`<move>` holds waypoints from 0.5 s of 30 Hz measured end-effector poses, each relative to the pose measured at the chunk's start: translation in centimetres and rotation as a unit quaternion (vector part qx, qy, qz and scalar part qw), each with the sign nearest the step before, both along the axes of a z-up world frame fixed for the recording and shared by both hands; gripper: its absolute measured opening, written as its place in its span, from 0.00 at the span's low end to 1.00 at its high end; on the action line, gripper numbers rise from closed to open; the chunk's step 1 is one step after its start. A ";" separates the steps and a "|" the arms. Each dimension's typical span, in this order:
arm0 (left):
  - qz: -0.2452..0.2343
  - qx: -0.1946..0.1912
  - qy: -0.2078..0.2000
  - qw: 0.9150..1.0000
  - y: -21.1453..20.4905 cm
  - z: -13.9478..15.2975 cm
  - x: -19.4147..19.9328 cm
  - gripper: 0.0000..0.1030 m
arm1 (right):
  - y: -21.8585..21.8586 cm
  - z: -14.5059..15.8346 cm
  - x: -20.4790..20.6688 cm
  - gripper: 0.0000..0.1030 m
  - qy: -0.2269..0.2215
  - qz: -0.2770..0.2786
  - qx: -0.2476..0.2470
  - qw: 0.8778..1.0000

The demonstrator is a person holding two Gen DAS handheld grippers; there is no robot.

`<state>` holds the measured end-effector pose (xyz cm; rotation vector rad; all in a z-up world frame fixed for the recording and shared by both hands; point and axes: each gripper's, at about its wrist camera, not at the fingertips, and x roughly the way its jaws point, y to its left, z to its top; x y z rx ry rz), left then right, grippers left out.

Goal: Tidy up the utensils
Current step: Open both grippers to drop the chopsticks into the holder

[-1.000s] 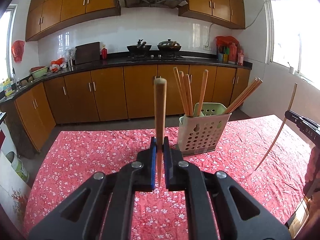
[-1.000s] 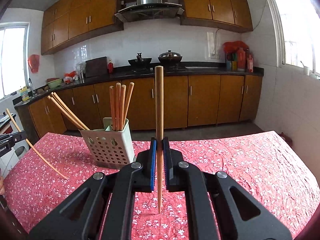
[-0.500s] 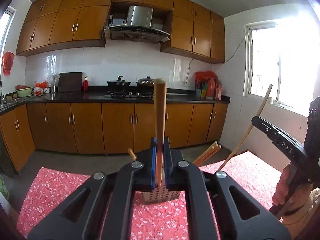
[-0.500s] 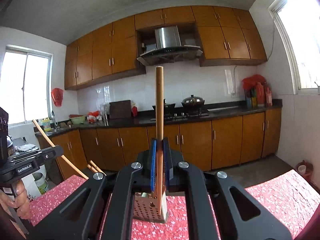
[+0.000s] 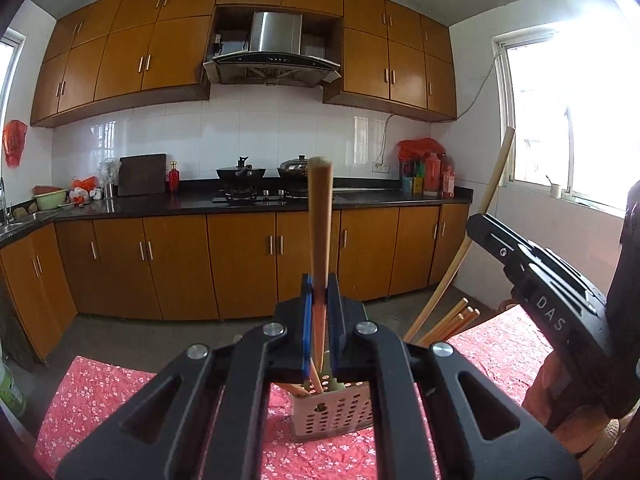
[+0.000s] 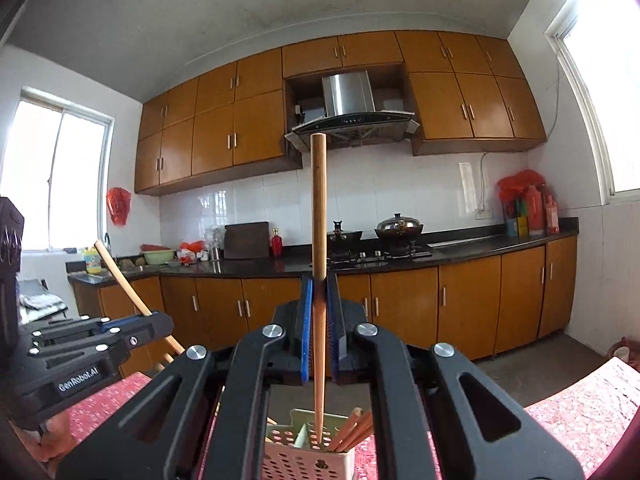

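Observation:
My left gripper (image 5: 319, 304) is shut on a wooden chopstick (image 5: 320, 216) that stands upright, its lower tip just above the perforated utensil holder (image 5: 332, 416) on the red floral tablecloth (image 5: 96, 392). My right gripper (image 6: 319, 300) is shut on another wooden chopstick (image 6: 319, 208), held upright with its tip dipping into the holder (image 6: 304, 456). Several chopsticks (image 5: 448, 326) lean in the holder. The right gripper (image 5: 532, 280) shows at the right of the left wrist view; the left gripper (image 6: 80, 344) shows at the left of the right wrist view.
Brown kitchen cabinets (image 5: 240, 264) and a black counter (image 5: 200, 202) with pots on a stove (image 5: 248, 192) run along the back wall. A range hood (image 5: 276, 60) hangs above. Bright windows (image 5: 576, 120) flank the room. A person's hand (image 5: 560, 396) grips the right tool.
Both grippers have risen and tilted up with their chopsticks and closed in over the holder, which has slid from the middle of each view to beneath the jaws. The two grippers now sit closer together.

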<state>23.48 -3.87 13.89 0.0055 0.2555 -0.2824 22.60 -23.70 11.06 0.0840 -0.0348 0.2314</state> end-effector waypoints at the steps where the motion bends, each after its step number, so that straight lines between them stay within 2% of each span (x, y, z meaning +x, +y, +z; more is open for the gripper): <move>1: -0.001 -0.001 0.002 1.000 0.1 -0.3 0.3 0.07 | 0.1 -0.5 0.5 0.07 0.002 -0.002 -0.004 1.000; 5: -0.003 -0.005 0.004 1.000 -0.2 -1.0 1.3 0.07 | 0.5 -1.5 1.7 0.07 0.016 -0.003 -0.001 1.000; 10: -0.005 0.001 0.029 1.000 -0.8 -2.5 2.8 0.08 | 0.0 -2.6 2.7 0.08 0.064 0.004 0.007 0.998; 11: -0.005 0.001 0.036 0.999 -0.7 -2.7 3.0 0.08 | -0.2 -2.7 2.6 0.18 0.073 0.004 0.008 0.997; 12: -0.004 -0.002 0.041 0.999 -0.5 -2.9 3.0 0.11 | -0.5 -2.8 2.3 0.42 0.080 0.003 0.011 0.997; 13: -0.002 -0.005 0.043 0.999 -0.3 -3.0 2.9 0.16 | -1.1 -2.7 1.8 0.52 0.081 -0.003 0.018 0.997; 14: 0.001 -0.006 0.043 0.999 0.0 -3.1 2.8 0.20 | -1.6 -2.7 1.2 0.59 0.081 -0.006 0.023 0.996; 15: 0.004 -0.009 0.042 0.999 0.3 -3.0 2.4 0.25 | -2.1 -2.4 0.4 0.59 0.084 -0.013 0.022 0.996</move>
